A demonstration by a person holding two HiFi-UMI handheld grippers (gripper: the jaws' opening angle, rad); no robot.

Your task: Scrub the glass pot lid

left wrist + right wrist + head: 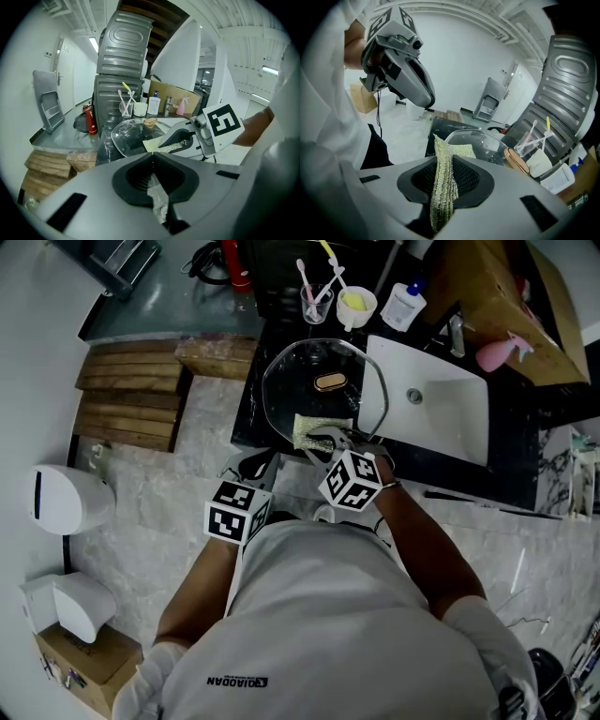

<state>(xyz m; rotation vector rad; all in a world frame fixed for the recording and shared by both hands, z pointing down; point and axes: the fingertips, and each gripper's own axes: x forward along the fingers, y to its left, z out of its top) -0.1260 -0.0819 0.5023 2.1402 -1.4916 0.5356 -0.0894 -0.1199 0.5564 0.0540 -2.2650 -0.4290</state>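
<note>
The glass pot lid [305, 381] with its brown knob [330, 382] lies on the black counter [246, 413], left of the sink. My right gripper [325, 439] is shut on a yellow-green scrub cloth [310, 430], which rests on the lid's near edge. In the right gripper view the cloth [442, 180] hangs pinched between the jaws of the right gripper [443, 176], with the lid [480, 143] just beyond. My left gripper [255, 466] hovers off the lid's near-left rim, apart from it. Its jaws [151, 161] are shut with nothing between them.
A white sink basin [441, 404] adjoins the lid on the right. Behind stand a toothbrush cup [316, 302], a white cup [357, 306], a bottle [404, 306] and a pink sprayer [497, 353]. Wooden pallets [131, 395] lie to the left.
</note>
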